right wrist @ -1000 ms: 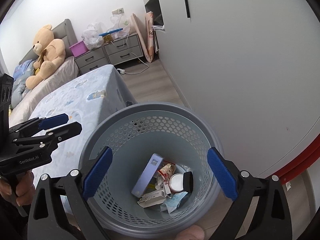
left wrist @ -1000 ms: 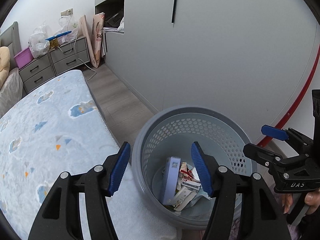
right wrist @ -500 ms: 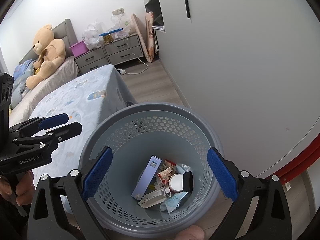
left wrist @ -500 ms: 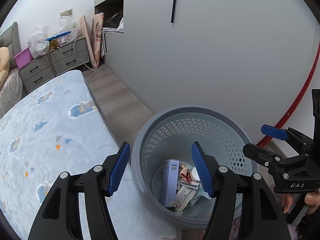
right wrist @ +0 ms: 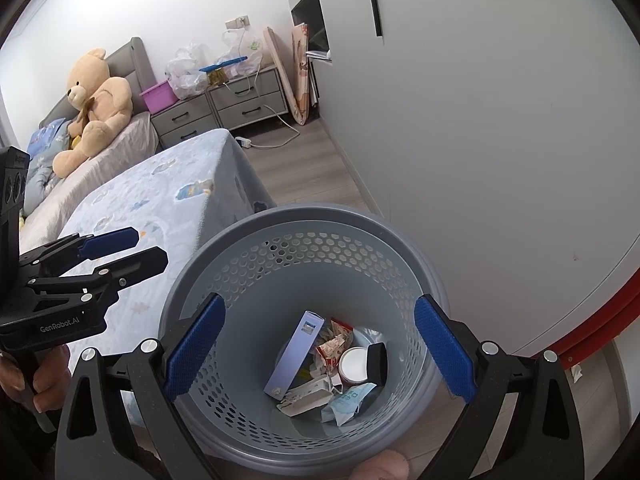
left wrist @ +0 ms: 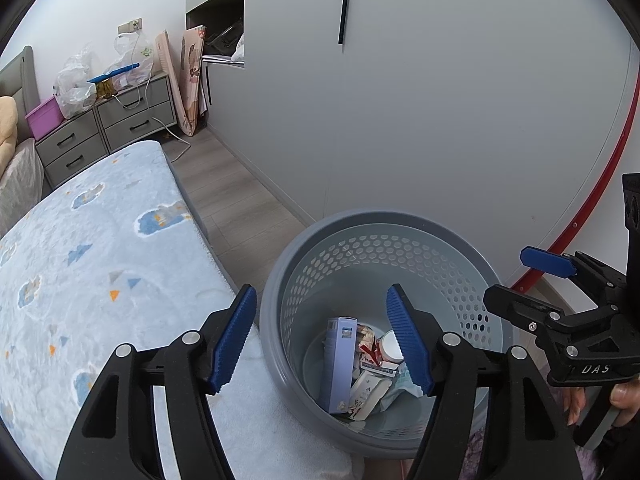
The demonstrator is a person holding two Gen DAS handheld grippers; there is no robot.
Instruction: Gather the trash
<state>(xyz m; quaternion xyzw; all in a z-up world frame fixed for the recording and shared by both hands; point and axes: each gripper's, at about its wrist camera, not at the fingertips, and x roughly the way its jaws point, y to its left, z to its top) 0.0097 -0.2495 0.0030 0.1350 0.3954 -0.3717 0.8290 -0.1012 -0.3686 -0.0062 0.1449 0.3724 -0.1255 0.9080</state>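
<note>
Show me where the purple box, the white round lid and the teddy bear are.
purple box (right wrist: pixel 295 354), right wrist view, middle of its long face.
white round lid (right wrist: pixel 354 364), right wrist view, centre of its top.
teddy bear (right wrist: pixel 105 98), right wrist view, its chest.

grey perforated bin stands upright on the floor, holding a lilac box among wrappers.

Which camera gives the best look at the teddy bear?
The right wrist view: the teddy bear sits whole on the bed by the headboard. The left wrist view catches only a tan sliver of it at the picture's left edge.
</note>
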